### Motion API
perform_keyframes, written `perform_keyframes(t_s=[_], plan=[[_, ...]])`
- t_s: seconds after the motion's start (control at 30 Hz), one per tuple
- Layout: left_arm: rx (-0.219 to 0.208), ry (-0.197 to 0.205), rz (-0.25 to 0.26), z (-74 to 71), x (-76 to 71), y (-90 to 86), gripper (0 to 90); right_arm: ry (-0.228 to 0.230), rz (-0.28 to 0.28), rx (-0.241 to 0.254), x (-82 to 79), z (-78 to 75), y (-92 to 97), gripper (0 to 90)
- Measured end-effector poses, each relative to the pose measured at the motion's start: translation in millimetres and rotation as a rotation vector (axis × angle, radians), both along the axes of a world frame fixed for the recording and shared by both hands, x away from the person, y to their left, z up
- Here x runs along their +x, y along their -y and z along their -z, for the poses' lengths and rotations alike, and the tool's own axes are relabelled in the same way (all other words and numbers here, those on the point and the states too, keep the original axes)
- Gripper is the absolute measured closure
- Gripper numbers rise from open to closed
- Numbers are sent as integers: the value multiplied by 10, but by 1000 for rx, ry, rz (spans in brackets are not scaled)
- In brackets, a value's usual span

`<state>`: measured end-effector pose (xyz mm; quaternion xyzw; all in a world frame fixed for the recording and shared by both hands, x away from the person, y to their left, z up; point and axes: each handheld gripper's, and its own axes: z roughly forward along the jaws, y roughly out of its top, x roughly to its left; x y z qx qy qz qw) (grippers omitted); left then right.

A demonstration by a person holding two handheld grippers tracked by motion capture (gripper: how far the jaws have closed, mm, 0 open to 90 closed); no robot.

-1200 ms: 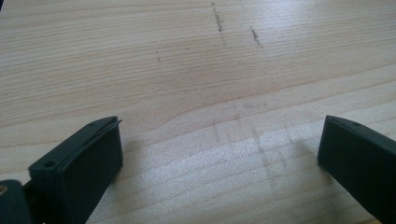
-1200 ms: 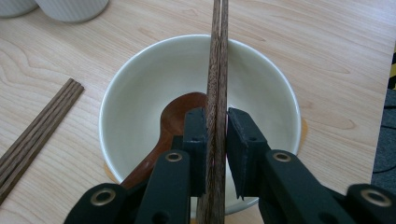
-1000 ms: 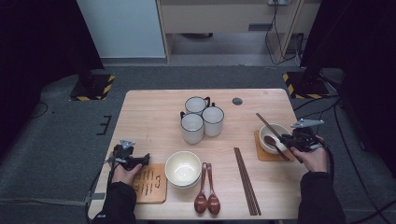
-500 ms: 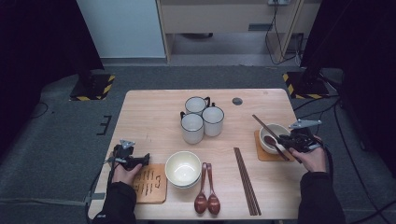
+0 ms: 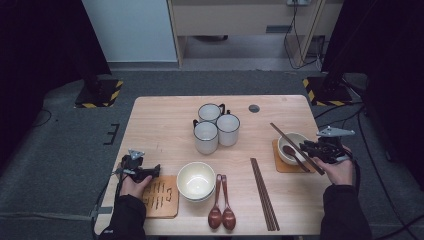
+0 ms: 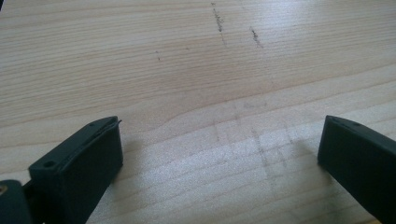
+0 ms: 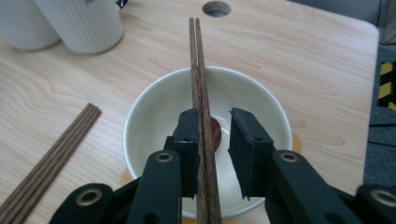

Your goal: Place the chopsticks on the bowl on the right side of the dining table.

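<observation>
My right claw (image 7: pixel 215 116) has just been easing open, and the pair of chopsticks (image 7: pixel 196 60) lies between its jaws: they lean on one pad, with a clear gap to the other, so I no longer pinch them. They run straight ahead of the claw and bridge the small white bowl (image 7: pixel 144 121) right under it, resting across its rim. I take that as the reason for the loose hold: the rim can carry them, so I can let go without them rolling off. Down in that bowl, beneath the sticks, sits something brown, a spoon's end (image 7: pixel 216 130) as far as I can judge. The bowl itself stands on a coaster (image 7: pixel 296 140). Beside the claw, flat on the table (image 6: pixel 187 56), lies a second set of chopsticks (image 7: pixel 51 149), and farther off stand three white mugs (image 5: pixel 206 137), clustered and touching. My left claw (image 6: pixel 219 154) waits well apart, its jaws spread wide over bare wood and holding nothing, next to a wooden mat (image 5: pixel 161 196). Just past it are one larger bowl (image 5: pixel 196 180) and two spoons (image 5: pixel 216 215) lying side by side. That makes two bowls and two mats on the table.
</observation>
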<state>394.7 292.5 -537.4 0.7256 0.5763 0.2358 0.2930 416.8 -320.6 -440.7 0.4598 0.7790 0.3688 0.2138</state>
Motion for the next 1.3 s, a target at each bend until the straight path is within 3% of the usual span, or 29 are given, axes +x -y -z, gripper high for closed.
perform_keyframes(t_s=[0.3, 1.3], plan=[[0, 0, 0, 0, 0, 0, 0, 30, 51, 6, -196, -62, 32, 785], [0, 0, 0, 0, 0, 0, 0, 1, 82, 19, -717, 63, 43, 820]])
